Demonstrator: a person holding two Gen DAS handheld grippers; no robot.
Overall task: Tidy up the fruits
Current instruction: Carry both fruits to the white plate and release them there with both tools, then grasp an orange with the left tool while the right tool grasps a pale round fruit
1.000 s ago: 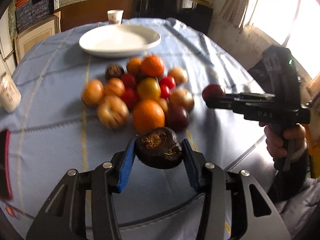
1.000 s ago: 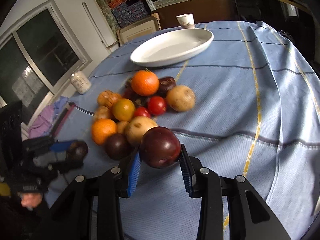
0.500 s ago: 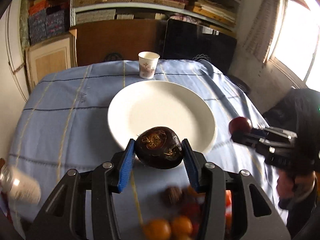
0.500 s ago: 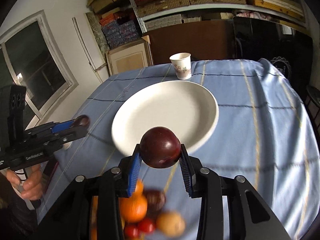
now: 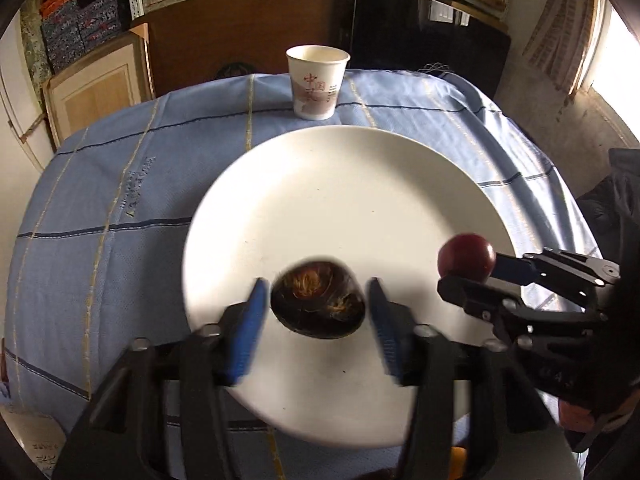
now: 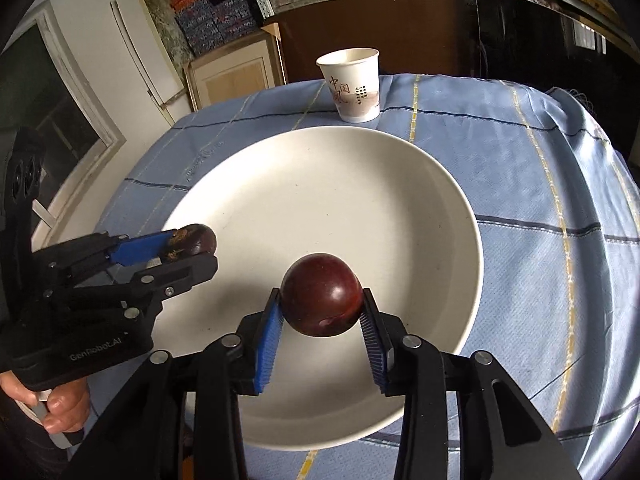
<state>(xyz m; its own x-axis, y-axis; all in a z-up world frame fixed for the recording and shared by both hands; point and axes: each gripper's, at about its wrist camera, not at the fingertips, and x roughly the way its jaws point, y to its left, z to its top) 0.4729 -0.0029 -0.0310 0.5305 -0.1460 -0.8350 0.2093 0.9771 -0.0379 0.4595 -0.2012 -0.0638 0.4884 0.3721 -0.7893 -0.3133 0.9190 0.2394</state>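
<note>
A large white plate [image 5: 340, 184] lies on the blue cloth and also shows in the right wrist view [image 6: 320, 184]. My left gripper [image 5: 316, 320] is over the plate's near left part with its jaws spread apart; a dark brown-purple fruit [image 5: 318, 304] sits between the blurred blue pads, clear of both. In the right wrist view this gripper [image 6: 192, 248] and fruit [image 6: 196, 238] are at the plate's left rim. My right gripper [image 6: 320, 328] is shut on a dark red plum [image 6: 322, 300] over the plate's near part; it shows at the right rim in the left wrist view [image 5: 466, 258].
A white paper cup [image 5: 318, 82] stands just behind the plate, seen also in the right wrist view [image 6: 354, 84]. Shelves, boxes and a dark cabinet stand behind the table. An orange fruit [image 5: 458, 458] peeks out at the bottom of the left wrist view.
Both grippers moved forward from the fruit pile to over the plate. The left jaws have spread, freeing the dark fruit. The right gripper still grips the plum.
</note>
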